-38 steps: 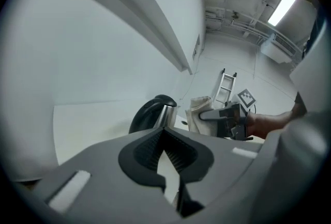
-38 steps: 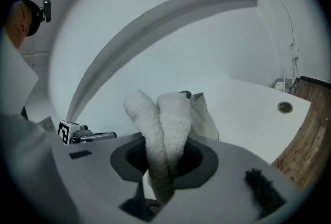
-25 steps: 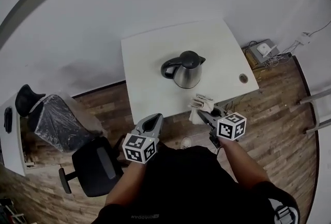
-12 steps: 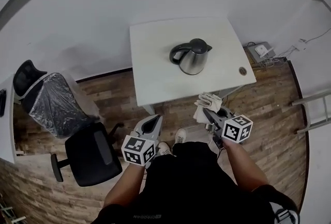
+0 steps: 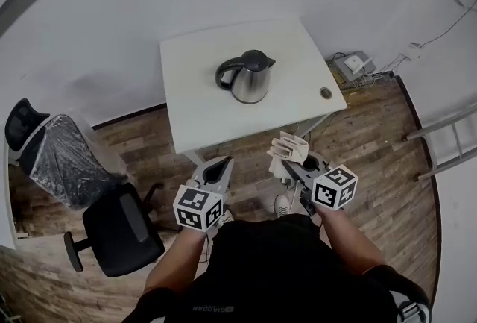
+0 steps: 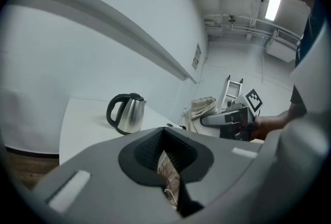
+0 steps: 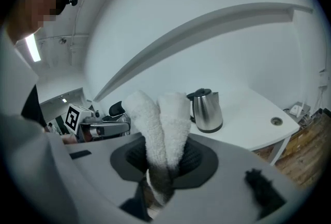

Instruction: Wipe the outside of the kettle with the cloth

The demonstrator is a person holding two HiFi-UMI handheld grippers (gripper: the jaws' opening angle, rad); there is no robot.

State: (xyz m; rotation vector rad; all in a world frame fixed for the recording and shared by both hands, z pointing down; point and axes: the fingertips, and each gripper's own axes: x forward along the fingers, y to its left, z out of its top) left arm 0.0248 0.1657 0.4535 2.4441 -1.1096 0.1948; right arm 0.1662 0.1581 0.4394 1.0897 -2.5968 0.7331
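Observation:
A steel kettle (image 5: 246,77) with a black handle and lid stands upright in the middle of the white table (image 5: 190,116). Both grippers hang off the table's near edge, over the wooden floor. My right gripper (image 5: 288,163) is shut on a folded white cloth (image 5: 288,148), which sticks up from its jaws. The right gripper view shows the cloth (image 7: 161,119) pinched in the right gripper (image 7: 160,166), with the kettle (image 7: 207,109) beyond it. My left gripper (image 5: 222,165) is shut with nothing in it. The left gripper view shows its tips (image 6: 164,132), the kettle (image 6: 127,113) and the cloth (image 6: 202,108).
A black office chair (image 5: 119,221) and a plastic-wrapped chair (image 5: 56,165) stand to the left. A ladder (image 5: 447,142) lies at the right, and a box with cables (image 5: 352,63) sits by the wall. The table has a cable hole (image 5: 326,92).
The head view has swung, so the table and kettle now sit further left in it. Both grippers keep their pose in front of the body, the right one still holding the cloth.

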